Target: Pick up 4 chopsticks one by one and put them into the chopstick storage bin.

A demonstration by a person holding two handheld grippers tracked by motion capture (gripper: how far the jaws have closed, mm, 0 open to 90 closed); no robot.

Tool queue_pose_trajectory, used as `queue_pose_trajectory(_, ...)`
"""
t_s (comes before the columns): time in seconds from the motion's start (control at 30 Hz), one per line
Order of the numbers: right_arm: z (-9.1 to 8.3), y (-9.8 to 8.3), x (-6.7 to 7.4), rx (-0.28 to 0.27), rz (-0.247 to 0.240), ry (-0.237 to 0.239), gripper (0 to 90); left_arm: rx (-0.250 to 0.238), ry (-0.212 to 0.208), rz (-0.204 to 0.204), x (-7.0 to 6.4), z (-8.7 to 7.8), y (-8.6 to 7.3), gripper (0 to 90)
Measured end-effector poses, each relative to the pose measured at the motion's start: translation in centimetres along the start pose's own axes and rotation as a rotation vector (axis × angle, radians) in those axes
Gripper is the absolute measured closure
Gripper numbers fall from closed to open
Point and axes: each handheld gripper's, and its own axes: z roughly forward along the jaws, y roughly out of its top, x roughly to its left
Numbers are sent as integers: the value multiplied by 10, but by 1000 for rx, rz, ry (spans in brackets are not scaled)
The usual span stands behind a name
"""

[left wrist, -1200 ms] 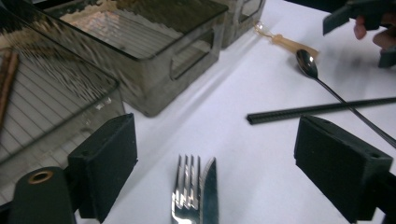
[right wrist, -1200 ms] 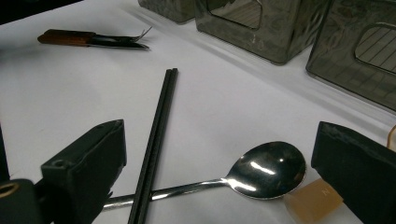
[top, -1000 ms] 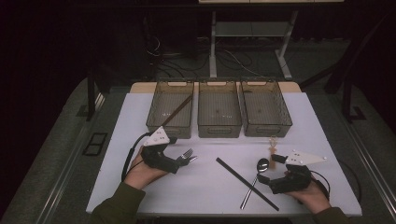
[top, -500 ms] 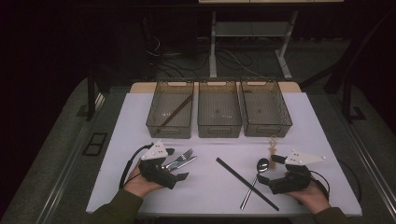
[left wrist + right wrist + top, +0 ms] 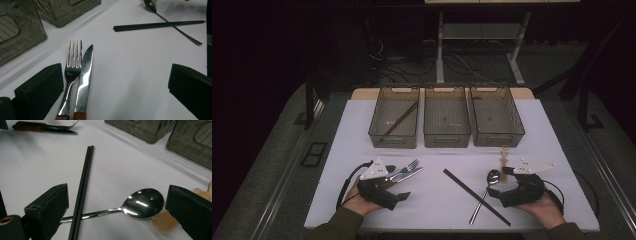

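A fork (image 5: 72,65) and a knife (image 5: 85,72), both with wooden handles, lie side by side on the white table top (image 5: 437,165). My left gripper (image 5: 399,182) is low over them and open. Its jaws have just been opening. The two pieces lie between them, close to the left jaw in the left gripper view, and nothing is gripped. My right gripper (image 5: 497,182) is open near the front right. A steel spoon (image 5: 142,203) and a pair of black chopsticks (image 5: 85,177) lie crossed between its jaws.
Three clear bins stand in a row at the back: left (image 5: 392,137), middle (image 5: 447,137), right (image 5: 497,137). A brown stick (image 5: 402,119) lies in the left one. A small pale beige piece (image 5: 162,221) lies by the spoon's bowl.
My left gripper has drawn back toward the near edge and sunk lower, with its jaws a little wider. The fork and knife stay on the table. The right gripper has kept still.
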Motion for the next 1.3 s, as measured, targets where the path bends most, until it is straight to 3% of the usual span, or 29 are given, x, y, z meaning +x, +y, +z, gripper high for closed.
queue_pose_trajectory(0.43,16,11,6,54,-19,12,223,7,-3,2,0,1,0,0)
queue_pose_trajectory(0.7,30,17,9,100,-54,69,383,6,-6,2,0,2,0,0)
queue_pose_trajectory(0.83,37,20,15,132,-63,114,525,1,-8,-4,-1,3,0,0)
queue_pose_trajectory(1.3,39,12,21,210,-97,135,732,16,-17,12,-2,4,0,1)
